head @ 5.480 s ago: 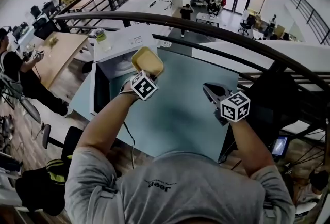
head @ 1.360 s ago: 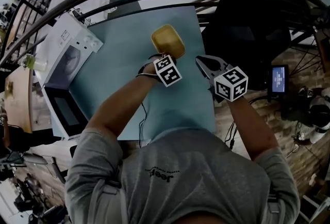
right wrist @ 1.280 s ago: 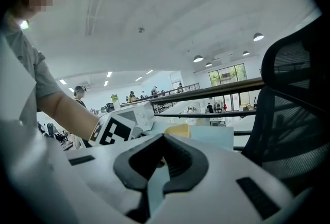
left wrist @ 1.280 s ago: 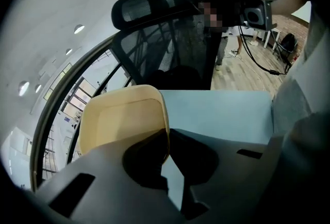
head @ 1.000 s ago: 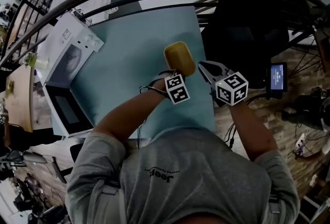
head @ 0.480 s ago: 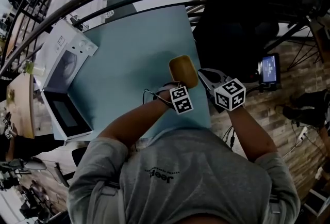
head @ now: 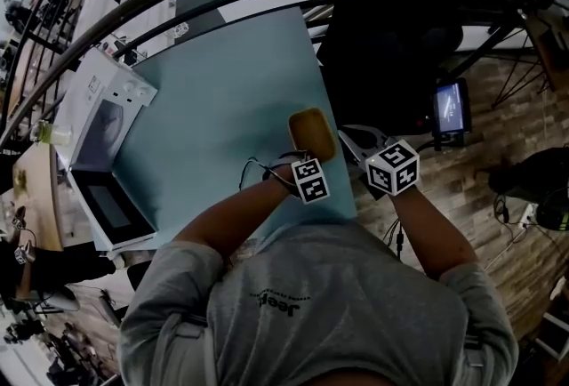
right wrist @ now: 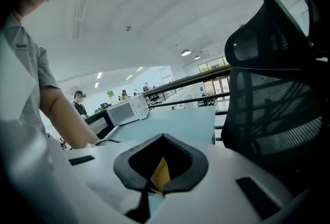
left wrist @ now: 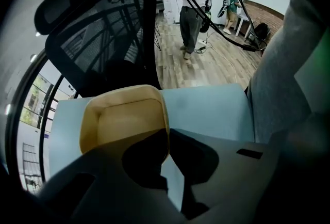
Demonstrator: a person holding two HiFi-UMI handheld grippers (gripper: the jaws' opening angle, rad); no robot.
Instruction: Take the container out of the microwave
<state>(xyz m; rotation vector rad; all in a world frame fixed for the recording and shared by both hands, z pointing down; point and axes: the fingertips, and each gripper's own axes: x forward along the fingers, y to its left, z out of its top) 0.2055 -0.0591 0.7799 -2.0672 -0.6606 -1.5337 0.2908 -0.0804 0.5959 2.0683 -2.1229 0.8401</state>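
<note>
One container (head: 311, 133), one microwave (head: 100, 148) far left, one table (head: 222, 82), one chair (head: 382, 20), two grippers: left gripper (head: 307, 160), right gripper (head: 352, 139).

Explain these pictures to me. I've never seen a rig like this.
There is no robot here: a person holds a hand-held gripper in each hand. The head view looks down from the person's head. The other two views come from cameras riding on the grippers. On the light blue table stands a white microwave, its door swung open. The left gripper has its jaws shut on the rim of a yellow container, near the table's corner beside a black mesh chair. The right gripper hovers next to it, jaws together, gripping nothing.
</note>
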